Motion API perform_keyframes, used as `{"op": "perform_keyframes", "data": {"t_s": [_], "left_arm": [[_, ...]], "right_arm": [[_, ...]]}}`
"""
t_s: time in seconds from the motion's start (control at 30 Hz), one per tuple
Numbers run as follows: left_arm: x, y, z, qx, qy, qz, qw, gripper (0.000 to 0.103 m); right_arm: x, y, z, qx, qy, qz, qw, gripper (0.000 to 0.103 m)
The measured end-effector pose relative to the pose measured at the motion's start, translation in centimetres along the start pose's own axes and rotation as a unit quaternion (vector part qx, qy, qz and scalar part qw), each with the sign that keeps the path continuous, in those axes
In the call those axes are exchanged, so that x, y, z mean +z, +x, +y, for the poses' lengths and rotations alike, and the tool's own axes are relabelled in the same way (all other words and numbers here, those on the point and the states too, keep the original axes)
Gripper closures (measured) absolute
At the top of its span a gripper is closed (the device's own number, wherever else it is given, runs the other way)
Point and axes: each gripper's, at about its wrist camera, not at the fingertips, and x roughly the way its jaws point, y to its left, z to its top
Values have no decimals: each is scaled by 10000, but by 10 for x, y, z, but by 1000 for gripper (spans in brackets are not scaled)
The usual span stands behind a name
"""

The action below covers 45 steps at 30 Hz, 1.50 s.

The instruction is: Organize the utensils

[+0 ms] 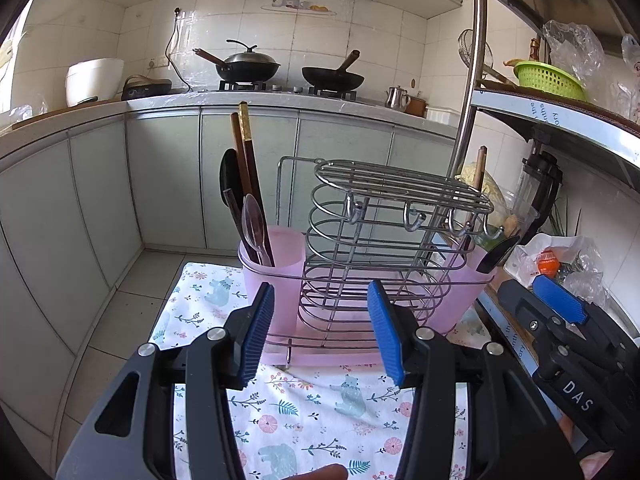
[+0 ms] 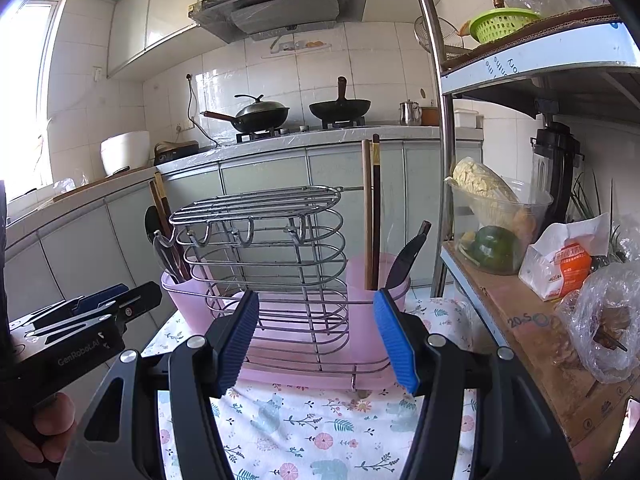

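**Here: both hand-held grippers released before the utensil rack**

The left hand-held gripper point(image 1: 322, 334) and right hand-held gripper point(image 2: 316, 340) hover with jaws spread, grasping nothing. The pink wire-framed utensil rack point(image 2: 280, 280) stands on the floral-clothed bench point(image 1: 320, 408); chopsticks point(image 2: 371, 216) and a black spoon point(image 2: 408, 254) stand in its right cup.

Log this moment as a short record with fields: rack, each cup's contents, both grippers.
rack: chrome wire rack on pink plastic tray, over floral cloth
left cup: pink plastic cup with brown wooden chopsticks, clear plastic spoon, black spoon
right cup: pink cup with two chopsticks, black serrated utensil
left gripper: jaws open, empty
right gripper: jaws open, empty
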Motion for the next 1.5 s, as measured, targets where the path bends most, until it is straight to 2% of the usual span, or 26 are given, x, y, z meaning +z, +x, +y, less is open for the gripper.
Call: {"op": "perform_keyframes", "data": {"t_s": [1.5], "left_arm": [[0, 1, -3, -77, 54, 11, 10000, 54]], "right_arm": [[-1, 4, 0, 24, 12, 47, 10000, 44]]}}
